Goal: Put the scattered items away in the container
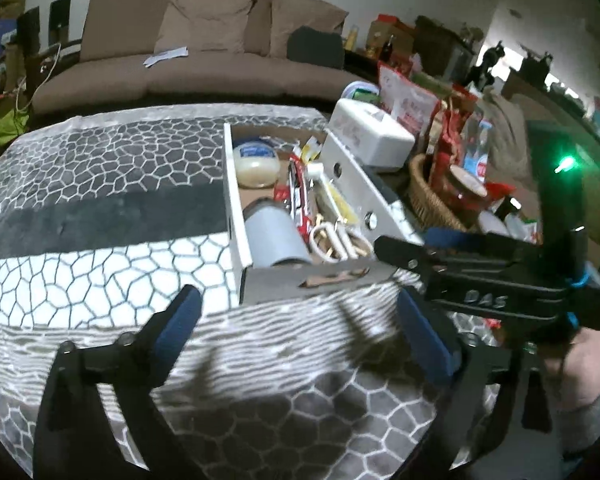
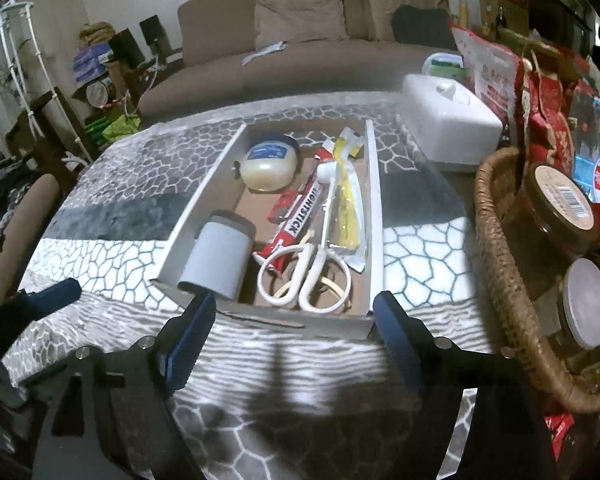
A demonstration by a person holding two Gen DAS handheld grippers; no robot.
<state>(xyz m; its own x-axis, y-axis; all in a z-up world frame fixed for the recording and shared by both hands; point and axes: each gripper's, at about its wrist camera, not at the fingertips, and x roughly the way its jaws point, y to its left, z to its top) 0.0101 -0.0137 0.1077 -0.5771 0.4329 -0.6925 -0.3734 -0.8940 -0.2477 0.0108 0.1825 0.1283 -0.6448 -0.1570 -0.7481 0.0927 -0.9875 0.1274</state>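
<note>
A white cardboard box (image 2: 374, 200) lies on the patterned tablecloth. It holds a grey cylinder (image 2: 220, 256), a blue-lidded jar (image 2: 270, 164), a red lightstick pack (image 2: 296, 220), white scissors (image 2: 304, 276) and a yellow packet (image 2: 346, 208). My right gripper (image 2: 294, 334) is open just short of the box's near end, with nothing between its blue pads. My left gripper (image 1: 300, 328) is also open and empty, over the cloth before the box (image 1: 230, 200). The left wrist view shows the cylinder (image 1: 272, 236), the scissors (image 1: 332, 236) and one of the right gripper's fingers (image 1: 396, 250) by the box's near right corner.
A wicker basket (image 2: 496, 264) with jars stands close on the right. Behind it are red snack bags (image 2: 548, 112) and a white tissue box (image 2: 448, 128). A brown sofa (image 2: 300, 40) runs behind the table. Bare cloth (image 1: 100, 208) stretches left of the box.
</note>
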